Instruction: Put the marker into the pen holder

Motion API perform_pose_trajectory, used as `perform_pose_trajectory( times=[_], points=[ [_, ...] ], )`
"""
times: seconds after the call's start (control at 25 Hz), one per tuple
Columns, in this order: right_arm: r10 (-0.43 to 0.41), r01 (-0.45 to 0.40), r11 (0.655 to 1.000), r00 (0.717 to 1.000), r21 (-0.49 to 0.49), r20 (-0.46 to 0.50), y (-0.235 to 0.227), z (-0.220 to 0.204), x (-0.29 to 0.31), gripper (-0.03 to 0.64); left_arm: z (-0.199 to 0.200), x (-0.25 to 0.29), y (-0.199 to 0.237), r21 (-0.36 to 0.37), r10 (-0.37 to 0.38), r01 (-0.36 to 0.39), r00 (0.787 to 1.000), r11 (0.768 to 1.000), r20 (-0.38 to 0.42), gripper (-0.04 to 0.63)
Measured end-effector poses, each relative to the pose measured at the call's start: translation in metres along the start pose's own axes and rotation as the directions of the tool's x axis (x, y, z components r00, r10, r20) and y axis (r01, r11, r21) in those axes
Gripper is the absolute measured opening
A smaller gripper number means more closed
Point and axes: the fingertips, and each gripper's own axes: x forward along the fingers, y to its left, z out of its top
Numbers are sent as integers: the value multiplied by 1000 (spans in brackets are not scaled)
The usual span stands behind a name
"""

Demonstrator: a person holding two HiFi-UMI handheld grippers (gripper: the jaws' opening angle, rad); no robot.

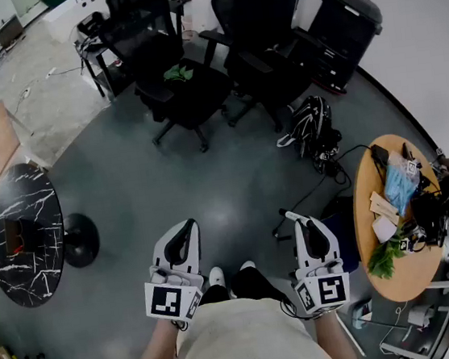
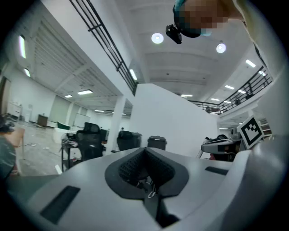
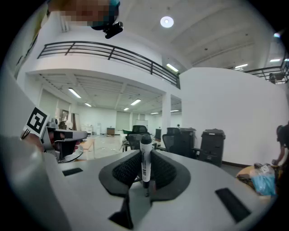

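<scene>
In the head view, the person stood on a smooth grey floor (image 1: pixel 208 177) and held both grippers low in front of the body, jaws aimed forward. The left gripper (image 1: pixel 184 235) and the right gripper (image 1: pixel 305 226) were white plastic shells, each with a cube of square black-and-white markers at the rear. A round desk (image 1: pixel 20 236) with a black, white-veined marbled top stood at the left. At the right, an oval wooden desk (image 1: pixel 382 269) carried a blue packet, papers and some greens. Black mesh office chairs (image 1: pixel 171 75) were grouped farther off, and a dark backpack (image 1: pixel 309 123) lay on the floor between them and the oval desk. The marker could not be made out from here.

In the left gripper view, the left gripper (image 2: pixel 145 155) had its jaws closed against each other with nothing between them. Their black pads had a knobbly, dotted texture.

In the right gripper view, the right gripper (image 3: pixel 144 155) had its jaws clamped on the marker (image 3: pixel 145 164), a slim cylinder with a white printed barrel and a rounded black cap. Its long axis stood nearly upright in the picture, crosswise to the jaws. The cap pointed up and rose clear above the pads, while the lower end sat down in the cleft between them.
</scene>
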Motion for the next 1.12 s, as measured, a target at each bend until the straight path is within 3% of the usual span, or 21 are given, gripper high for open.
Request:
perform_pose_trajectory(
  times=[0.24,0.36,0.44,0.56,0.72,1.04,1.12],
  points=[
    [157,-157,988,987,0,-13,48,5,60,80,-7,-36,75,-8,206,-206,978,979,-33,11],
    [289,-290,957,957,-4,-18,74,6,107,80,1,-45,100,17,321,-321,947,947,-18,11],
    [370,-370,929,929,-3,-25,92,6,134,80,7,-55,117,13,408,-407,913,913,-4,11],
    [506,-506,862,863,-23,-11,127,16,174,80,19,-76,143,-4,546,-546,838,838,27,11],
    [661,-660,750,751,-40,5,173,27,212,80,27,-104,163,11,691,-691,722,722,38,11],
    [840,-839,540,542,-58,-19,251,33,245,81,30,-156,170,-13,865,-866,498,499,60,11],
    [869,-868,491,494,-80,-22,270,36,245,80,28,-169,174,-28,889,-890,453,455,60,11]
  ],
)
